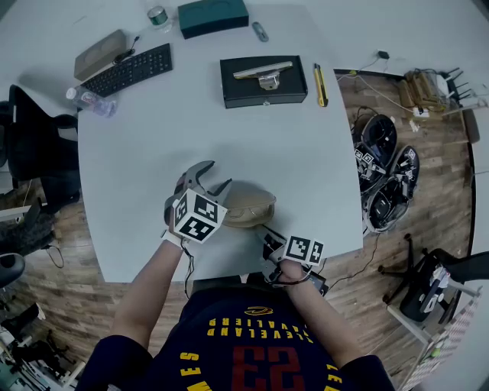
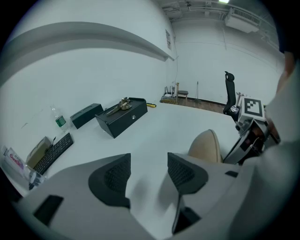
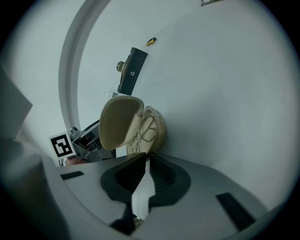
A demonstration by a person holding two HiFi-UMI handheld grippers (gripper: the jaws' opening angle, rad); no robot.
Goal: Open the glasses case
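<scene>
A beige glasses case (image 1: 248,205) lies near the front edge of the white table (image 1: 229,137). In the right gripper view its lid (image 3: 119,124) stands raised and wire-framed glasses (image 3: 146,129) lie inside. My right gripper (image 3: 145,157) is nearly shut, its tips pinching the case's near rim. In the head view it (image 1: 267,235) sits at the case's right end. My left gripper (image 1: 218,174) stands open and empty just left of the case. In its own view the left gripper (image 2: 149,161) has bare table between its pads, with the case (image 2: 206,146) off to the right.
A black box (image 1: 263,80) with a metal object on top stands at the back, a yellow utility knife (image 1: 321,84) beside it. A keyboard (image 1: 130,70), a bottle (image 1: 92,99) and a teal box (image 1: 212,15) lie at the far left. Gear (image 1: 386,168) sits on the floor.
</scene>
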